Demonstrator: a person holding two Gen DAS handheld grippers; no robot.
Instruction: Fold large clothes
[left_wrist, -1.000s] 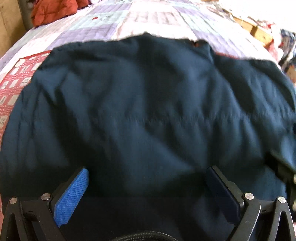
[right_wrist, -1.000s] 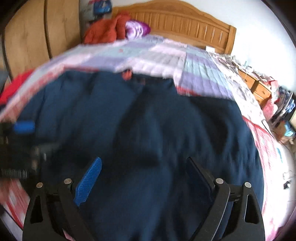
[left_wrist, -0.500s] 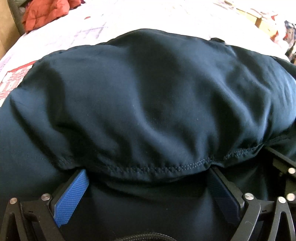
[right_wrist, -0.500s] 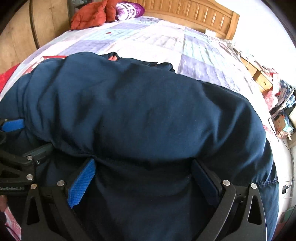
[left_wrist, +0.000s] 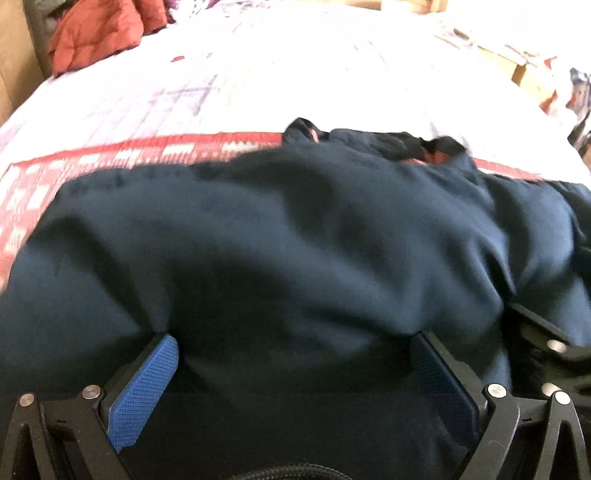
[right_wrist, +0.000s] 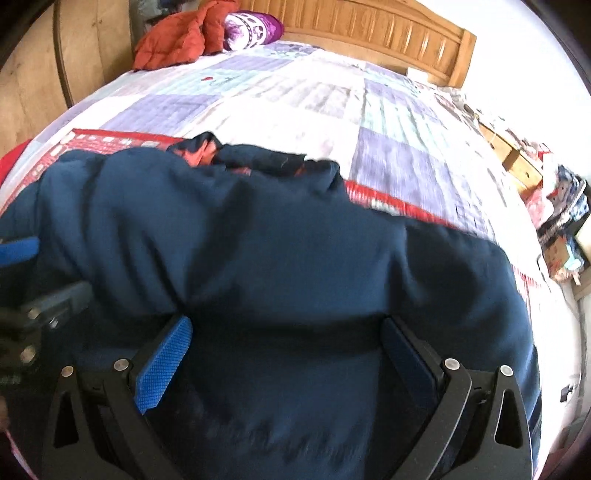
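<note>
Both the left gripper (left_wrist: 293, 363) and right gripper (right_wrist: 286, 345) are gaping fully, gripping nothing, while the navy garment (right_wrist: 280, 266) is lying bunched on the quilt's (right_wrist: 258, 107) near end, risking the fold slumping crooked.

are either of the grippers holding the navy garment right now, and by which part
Neither. The left gripper and right gripper are both open, their pads wide apart over the navy garment.

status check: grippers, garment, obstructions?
Left gripper and right gripper open over navy garment. Garment bunched on quilt. Nothing obstructing.
</note>
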